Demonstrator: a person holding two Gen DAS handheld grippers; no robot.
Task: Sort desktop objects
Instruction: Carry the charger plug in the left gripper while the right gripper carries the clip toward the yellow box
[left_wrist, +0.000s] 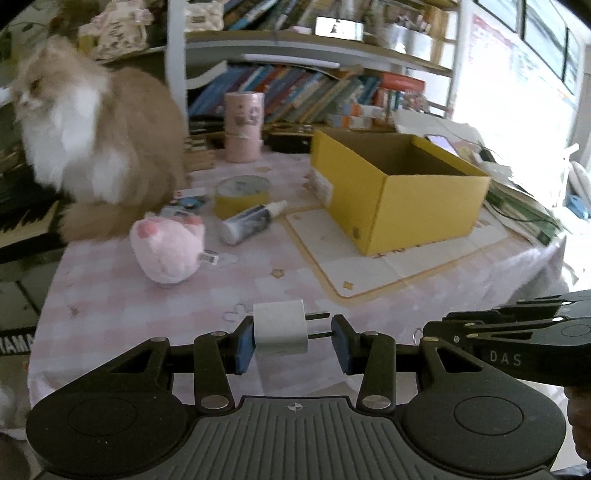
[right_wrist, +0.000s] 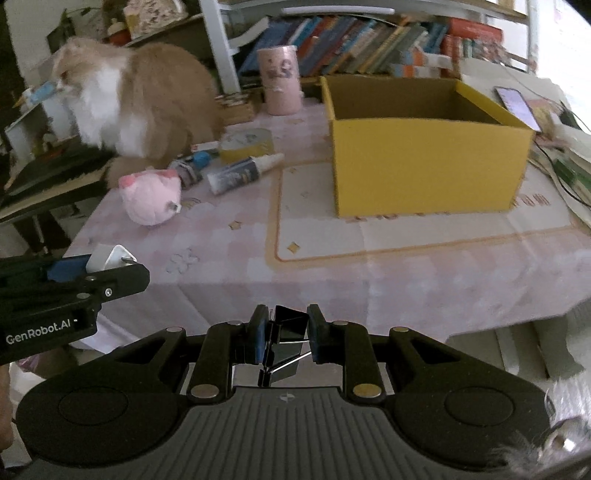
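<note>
While the yellow cardboard box (right_wrist: 424, 162) stood open on the cream mat (right_wrist: 406, 232), what could be seen of its brown inside held nothing; its floor was hidden behind the near wall. A white label on the box's left side was too blurred to read. Behind it, near the bookshelf, a pink cylindrical canister (left_wrist: 243, 125) stood upright with dark markings that could not be made out. A low round yellow tin (left_wrist: 240, 194) sat closed beside a tube with a white cap (left_wrist: 251, 221) lying on its side, print unreadable.

The left gripper (left_wrist: 293, 334) pinched a white plug adapter (left_wrist: 280, 326) between its blue pads, prongs pointing toward the right-hand pad, above the near edge of the pink checked tablecloth (left_wrist: 147, 302). The right gripper (right_wrist: 284, 334) was pressed tight on a black binder clip (right_wrist: 288, 339), its wire handles folded back toward the camera, also held off the table at the near edge. "GenRobot.AI" was printed in white on the left gripper's body in the right wrist view; the letters "DAS" showed on the right gripper's body in the left wrist view.

A pink plush toy (left_wrist: 168, 251) lay on the cloth left of the mat, a small tag at its side. A long-haired tan and white cat (left_wrist: 99, 140) sat at the table's far left corner. "YAMA" could be read on a dark object at the left edge of the left wrist view.
</note>
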